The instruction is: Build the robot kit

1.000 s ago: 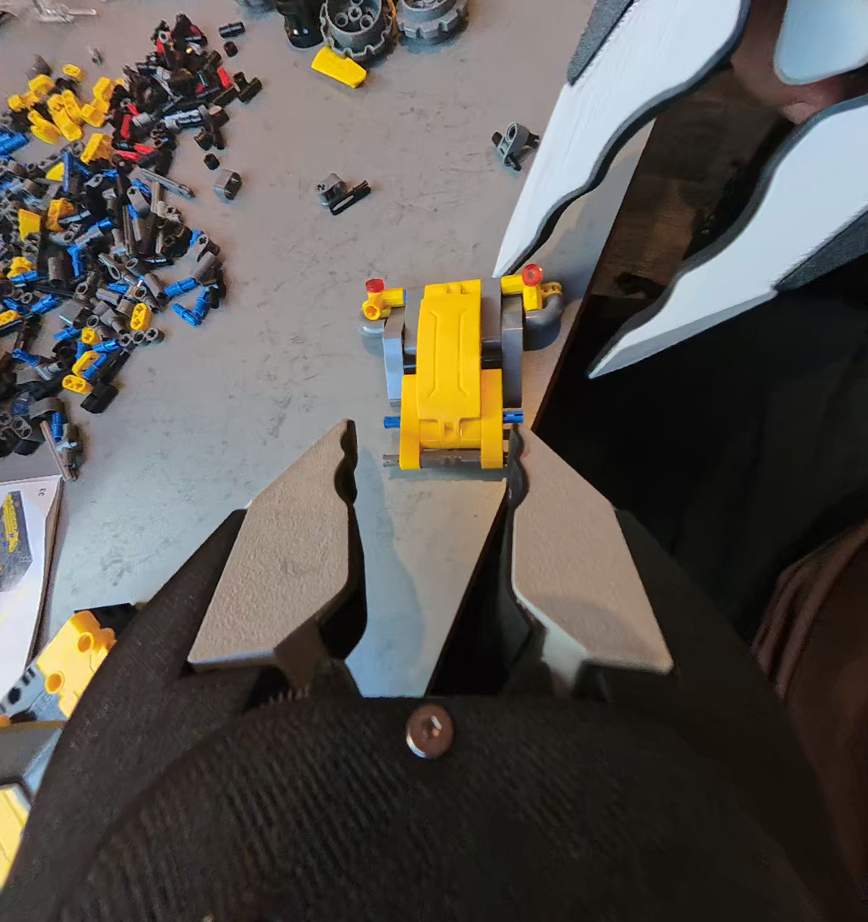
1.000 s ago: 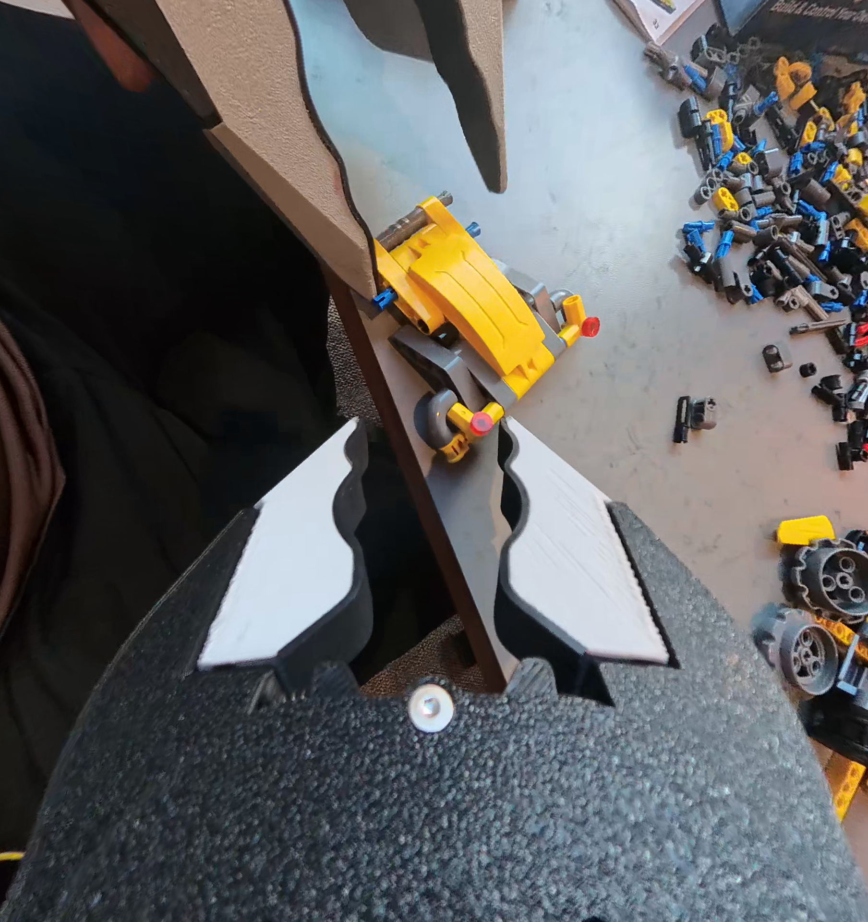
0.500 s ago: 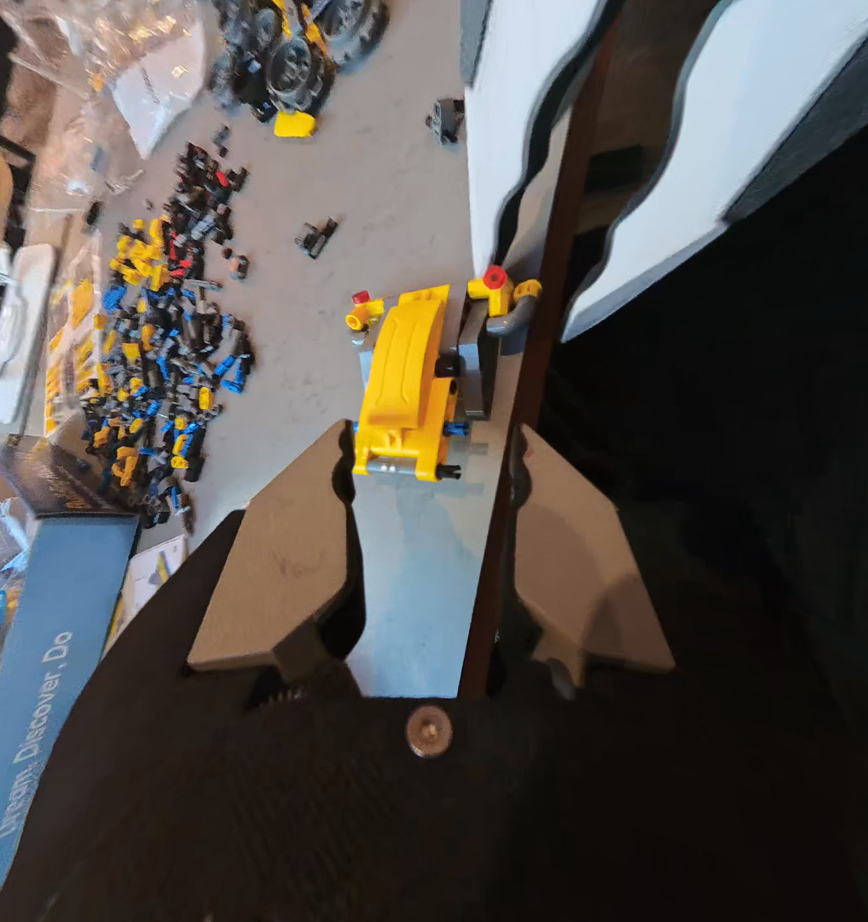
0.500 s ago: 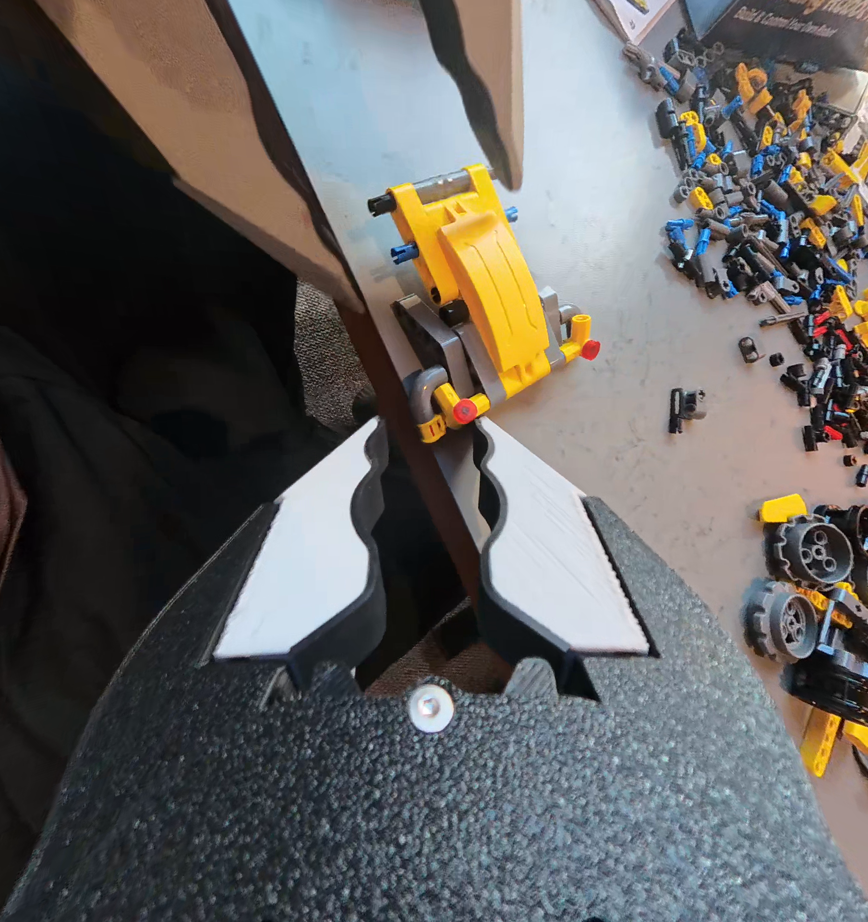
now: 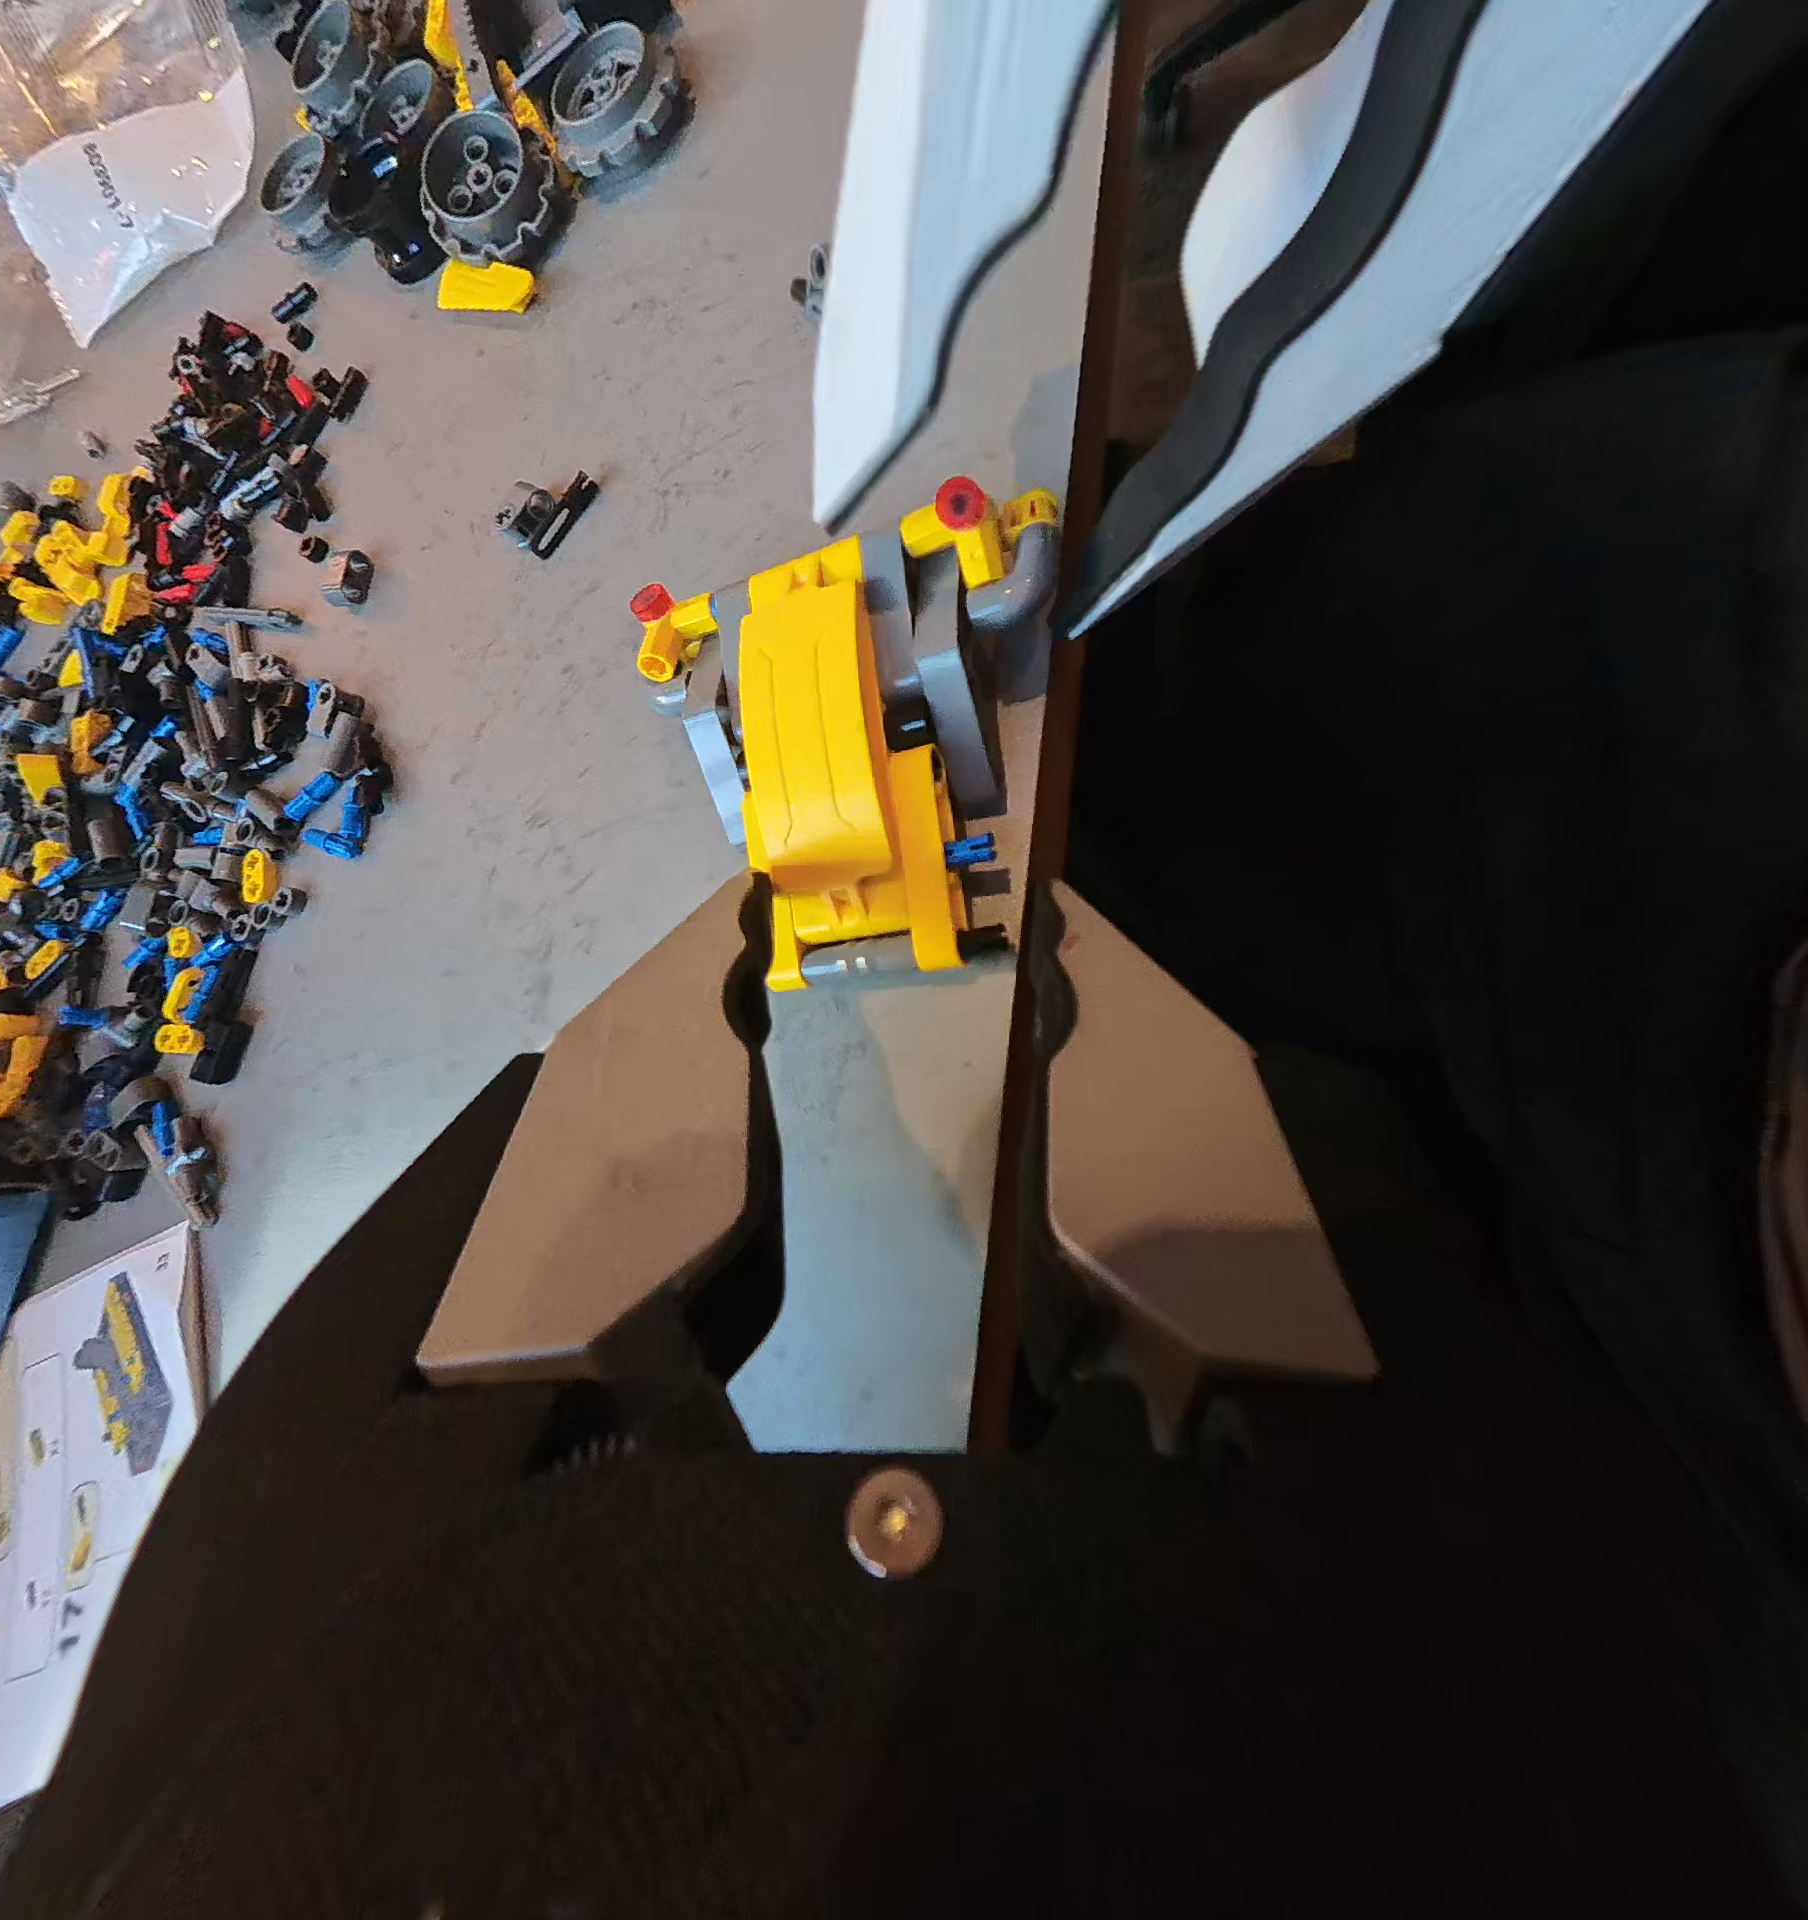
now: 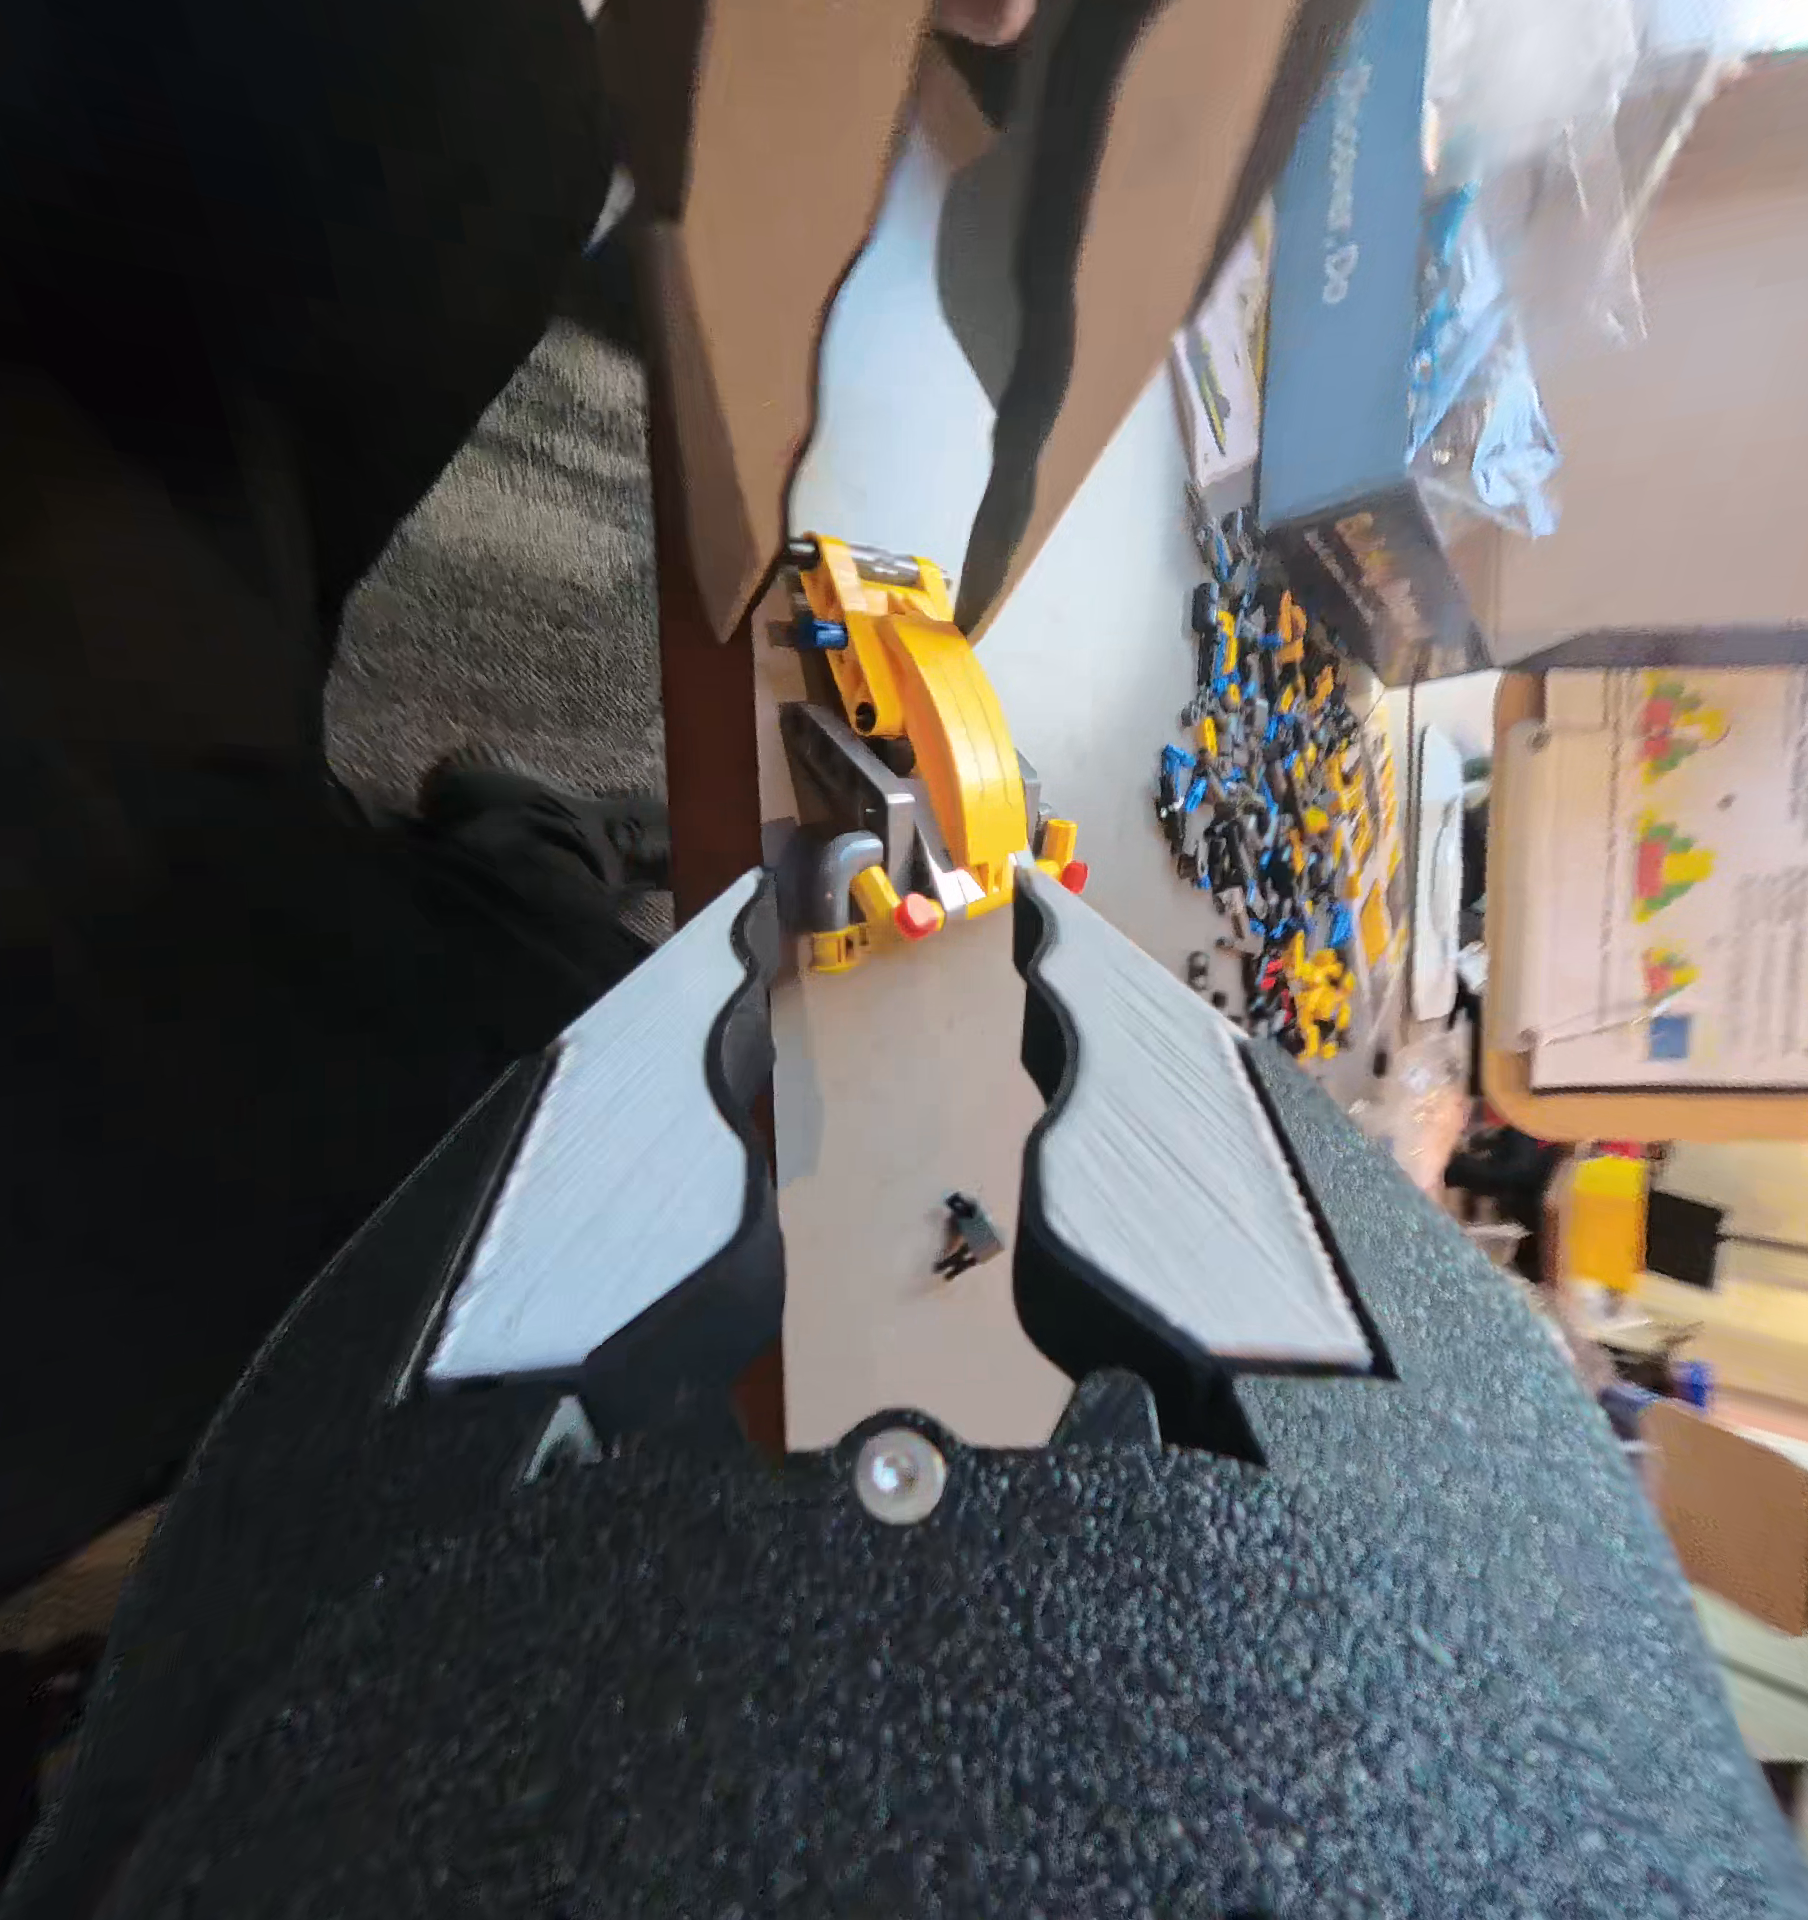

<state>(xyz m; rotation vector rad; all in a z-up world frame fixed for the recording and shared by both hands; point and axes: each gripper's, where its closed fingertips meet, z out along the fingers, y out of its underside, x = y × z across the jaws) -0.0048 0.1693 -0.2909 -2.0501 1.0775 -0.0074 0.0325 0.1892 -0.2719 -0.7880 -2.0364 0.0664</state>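
Observation:
A yellow and grey brick assembly (image 5: 838, 748) with two red studs lies on the grey table (image 5: 526, 644), close to its edge (image 5: 1030, 1039). My left gripper (image 5: 895, 914) is open, and its grey fingertips flank the assembly's near yellow end. My right gripper (image 6: 895, 883) is open, and its white fingertips flank the opposite end with the red studs. The assembly also shows in the right wrist view (image 6: 931, 727). Each gripper shows at the top of the other's view, the right gripper's white fingers (image 5: 931, 260) and the left gripper's grey fingers (image 6: 734, 312).
A pile of small loose pieces (image 5: 152, 779) lies left of the assembly, with grey wheels (image 5: 474, 187), a plastic bag (image 5: 121, 197) and a yellow wedge (image 5: 484, 286) beyond. An instruction booklet (image 5: 69, 1455) and a blue box (image 6: 1378, 312) lie nearby. A small dark piece (image 6: 962, 1236) lies between the right fingers. The gap from one gripper's tips to the other's is roughly 6 cm. About 9 cm separates my right fingertips from the small dark piece (image 6: 962, 1236).
Both grippers have rolled and closed in on the assembly's two ends. The right gripper has shifted from the table edge onto the table. The assembly stays on the table.

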